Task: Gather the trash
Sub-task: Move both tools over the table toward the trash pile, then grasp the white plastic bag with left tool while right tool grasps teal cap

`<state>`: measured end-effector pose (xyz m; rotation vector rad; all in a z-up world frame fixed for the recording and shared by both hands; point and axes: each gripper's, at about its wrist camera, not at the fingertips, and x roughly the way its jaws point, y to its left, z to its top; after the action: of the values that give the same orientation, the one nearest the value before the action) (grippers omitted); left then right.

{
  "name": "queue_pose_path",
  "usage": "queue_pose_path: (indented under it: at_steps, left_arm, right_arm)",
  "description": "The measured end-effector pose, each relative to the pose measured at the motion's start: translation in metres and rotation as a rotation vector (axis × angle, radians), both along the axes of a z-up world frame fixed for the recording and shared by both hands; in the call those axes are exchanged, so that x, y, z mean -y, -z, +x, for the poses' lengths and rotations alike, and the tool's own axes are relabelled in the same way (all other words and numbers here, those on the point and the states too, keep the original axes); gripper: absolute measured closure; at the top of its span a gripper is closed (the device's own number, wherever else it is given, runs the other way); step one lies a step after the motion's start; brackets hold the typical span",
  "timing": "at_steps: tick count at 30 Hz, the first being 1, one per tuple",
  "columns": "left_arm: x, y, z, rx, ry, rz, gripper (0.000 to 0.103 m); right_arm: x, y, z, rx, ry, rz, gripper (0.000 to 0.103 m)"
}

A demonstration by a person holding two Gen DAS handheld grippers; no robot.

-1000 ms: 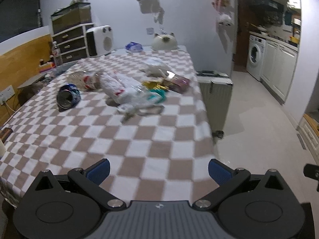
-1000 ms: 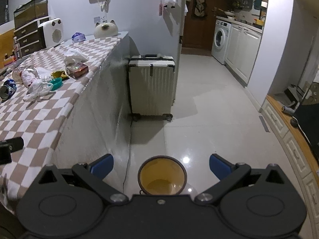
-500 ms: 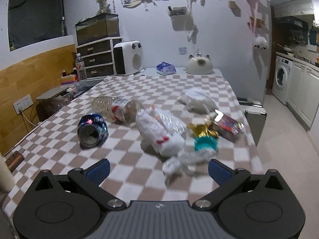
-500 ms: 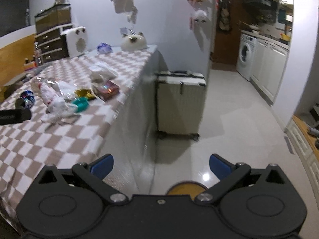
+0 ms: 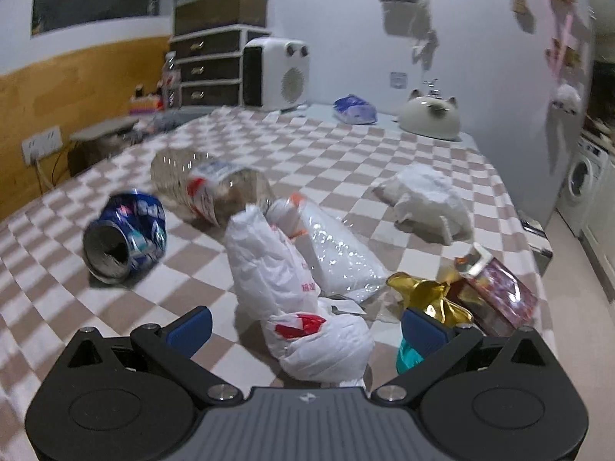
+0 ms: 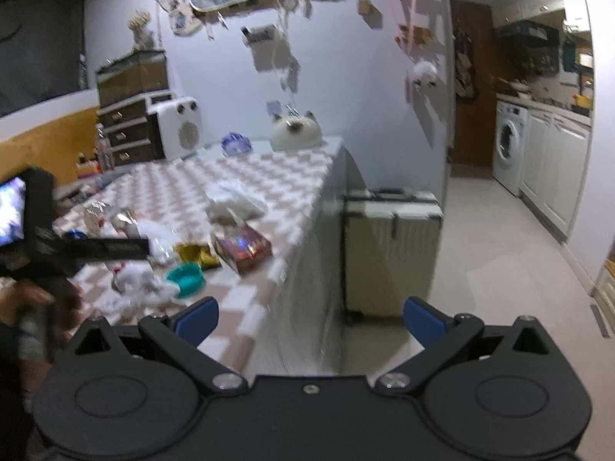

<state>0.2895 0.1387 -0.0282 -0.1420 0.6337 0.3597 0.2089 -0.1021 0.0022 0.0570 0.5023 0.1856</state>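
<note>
Trash lies on the checkered tablecloth (image 5: 346, 153). In the left wrist view a crumpled white plastic bag (image 5: 292, 299) lies between the fingers of my open left gripper (image 5: 305, 330). Around it are a crushed blue can (image 5: 125, 236), a clear plastic bottle (image 5: 209, 188), a clear wrapper (image 5: 338, 257), gold foil (image 5: 430, 296), a red box (image 5: 499, 292), a teal lid (image 5: 407, 353) and a white crumpled bag (image 5: 426, 199). My right gripper (image 6: 309, 317) is open and empty over the table's right edge. The teal lid (image 6: 185, 274) and red box (image 6: 244, 247) show there too.
A white heater (image 5: 276, 73), a drawer unit (image 5: 215, 65), a blue pack (image 5: 355, 109) and a cat-shaped ornament (image 5: 430, 119) stand at the table's far end. A white suitcase (image 6: 392, 249) stands on the floor beside the table. A washing machine (image 6: 507, 146) is at the back right.
My left gripper has moved forward over the table until the white bag lies between its fingers. My right gripper has lifted and swung left from the floor and yellow bin toward the table edge.
</note>
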Motion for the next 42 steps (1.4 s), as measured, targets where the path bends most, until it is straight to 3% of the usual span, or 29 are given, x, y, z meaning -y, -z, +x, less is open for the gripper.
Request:
queue_pose_path:
  at_steps: [4,7,8,13,17,21,23,25,27,32,39,42]
  left_arm:
    - [-0.004,0.015,0.007,-0.034,-0.005,-0.023,0.0]
    - [-0.014,0.026,0.004,-0.034,-0.038,-0.081,0.0]
    - [-0.014,0.028,0.0,-0.009,-0.038,-0.061,0.0]
    - [-0.006,0.033,0.002,-0.039,-0.041,-0.006,0.0]
    - [-0.017,0.031,-0.007,0.025,-0.041,-0.081,0.0]
    - [-0.024,0.029,-0.014,0.076,-0.058,-0.129,0.009]
    - [-0.022,0.028,-0.014,0.078,-0.056,-0.122,0.014]
    - [-0.021,0.028,-0.013,0.082,-0.03,-0.122,0.022]
    - [-0.021,0.027,-0.014,0.094,-0.01,-0.134,0.038]
    - [-0.03,0.024,-0.025,0.095,0.025,-0.175,0.039]
    - [-0.043,0.021,-0.074,0.047,0.172,-0.156,0.039]
    - [-0.047,0.02,-0.096,0.005,0.287,-0.089,0.039]
  right_arm:
    - [-0.007,0.001,0.019,0.05,-0.044,0.038,0.0]
    - [-0.018,0.003,0.034,0.066,-0.052,0.01,0.0]
    - [-0.021,0.003,0.037,0.072,-0.057,0.002,0.0]
    - [-0.039,0.01,0.06,0.076,-0.08,-0.031,0.0]
    - [-0.054,0.019,0.076,0.041,-0.091,-0.055,0.0]
    - [-0.067,0.029,0.084,0.021,-0.121,-0.087,0.004]
    - [-0.074,0.034,0.088,0.014,-0.147,-0.107,0.012]
    - [-0.081,0.04,0.091,0.013,-0.168,-0.126,0.013]
    - [-0.088,0.044,0.095,0.007,-0.187,-0.142,0.017]
    - [-0.102,0.05,0.1,-0.022,-0.237,-0.123,0.032]
    - [-0.12,0.055,0.105,-0.034,-0.306,-0.095,0.035]
    - [-0.129,0.059,0.113,-0.046,-0.336,-0.088,0.035]
